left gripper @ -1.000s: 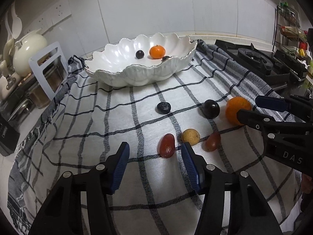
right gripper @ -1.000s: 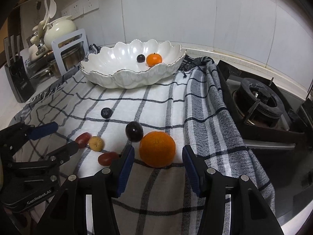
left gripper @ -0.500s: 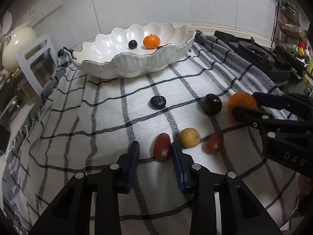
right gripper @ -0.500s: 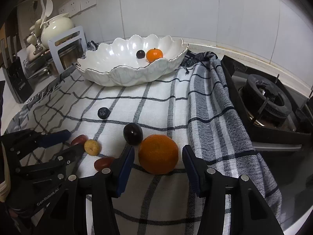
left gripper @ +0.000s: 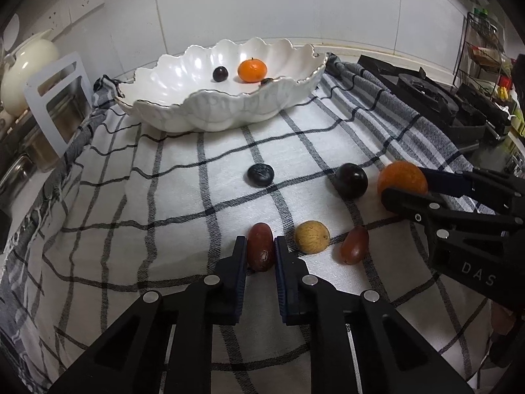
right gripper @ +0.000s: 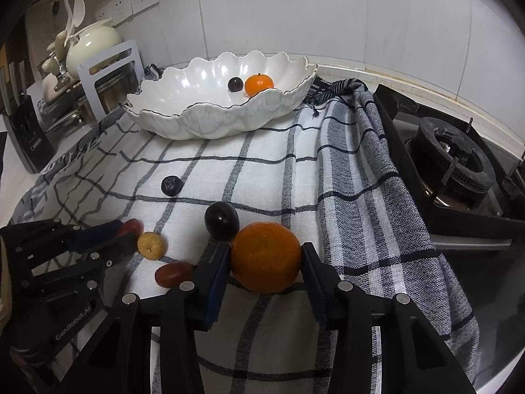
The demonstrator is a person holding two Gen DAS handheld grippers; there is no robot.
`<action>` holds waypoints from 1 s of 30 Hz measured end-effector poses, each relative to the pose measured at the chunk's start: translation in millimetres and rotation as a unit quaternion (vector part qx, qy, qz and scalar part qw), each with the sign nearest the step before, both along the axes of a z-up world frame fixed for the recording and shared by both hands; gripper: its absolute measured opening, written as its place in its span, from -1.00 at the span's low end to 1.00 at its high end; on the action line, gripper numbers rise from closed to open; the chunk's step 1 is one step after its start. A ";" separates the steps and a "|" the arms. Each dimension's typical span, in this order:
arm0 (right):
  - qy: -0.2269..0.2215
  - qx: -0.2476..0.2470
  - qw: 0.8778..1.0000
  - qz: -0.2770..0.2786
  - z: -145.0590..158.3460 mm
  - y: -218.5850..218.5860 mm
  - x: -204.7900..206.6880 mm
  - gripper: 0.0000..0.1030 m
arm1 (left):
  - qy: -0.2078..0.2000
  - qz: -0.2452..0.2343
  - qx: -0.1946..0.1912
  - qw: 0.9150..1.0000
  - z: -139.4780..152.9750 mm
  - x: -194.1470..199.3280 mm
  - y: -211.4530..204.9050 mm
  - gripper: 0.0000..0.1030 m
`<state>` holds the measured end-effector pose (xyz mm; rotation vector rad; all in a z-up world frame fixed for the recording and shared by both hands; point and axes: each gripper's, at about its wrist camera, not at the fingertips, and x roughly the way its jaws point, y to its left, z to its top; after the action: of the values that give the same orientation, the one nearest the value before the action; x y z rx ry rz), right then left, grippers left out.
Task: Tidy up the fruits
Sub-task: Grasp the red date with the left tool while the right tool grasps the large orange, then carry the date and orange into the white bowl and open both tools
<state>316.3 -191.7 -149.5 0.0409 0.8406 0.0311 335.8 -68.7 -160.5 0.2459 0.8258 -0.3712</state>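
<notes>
My left gripper (left gripper: 260, 242) is shut on a dark red oval fruit (left gripper: 260, 252) that lies on the checked cloth (left gripper: 164, 197). To its right lie a tan round fruit (left gripper: 311, 237) and a second red fruit (left gripper: 354, 244). Farther off sit a blueberry (left gripper: 260, 174) and a dark plum (left gripper: 350, 180). My right gripper (right gripper: 265, 251) has its jaws closing on a large orange (right gripper: 265, 257), both pads touching its sides. The white scalloped bowl (left gripper: 213, 111) at the back holds a small tangerine (left gripper: 252, 70) and a dark grape (left gripper: 220, 74).
A gas stove (right gripper: 452, 164) borders the cloth on the right. A cream teapot (right gripper: 92, 46), a metal rack (right gripper: 108, 75) and a knife block (right gripper: 26, 131) stand at the left. A wire shelf (left gripper: 485, 46) stands far right.
My left gripper moved forward around the dark red fruit and closed on it. The right gripper's jaws narrowed onto the orange.
</notes>
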 end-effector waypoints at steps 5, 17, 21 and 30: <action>-0.006 0.002 1.000 0.003 5.3 1.9 -4.2 -0.15 | -0.010 0.000 -0.004 1.000 8.5 -4.5 1.2 -0.66; -0.035 0.006 0.999 0.009 33.0 8.0 -19.5 -0.15 | -0.033 0.017 -0.029 0.999 36.7 -20.2 12.9 -0.67; -0.049 0.008 0.999 0.012 44.2 10.2 -23.8 -0.15 | -0.045 0.023 -0.040 0.998 49.0 -25.2 18.2 -0.67; -0.083 0.013 0.996 0.017 71.4 16.6 -28.4 -0.15 | -0.070 0.034 -0.063 0.995 74.9 -29.0 27.3 -0.68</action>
<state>287.9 -175.1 -78.1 0.0475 0.6743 0.0766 306.8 -41.4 -85.6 0.1248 0.6679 -0.3368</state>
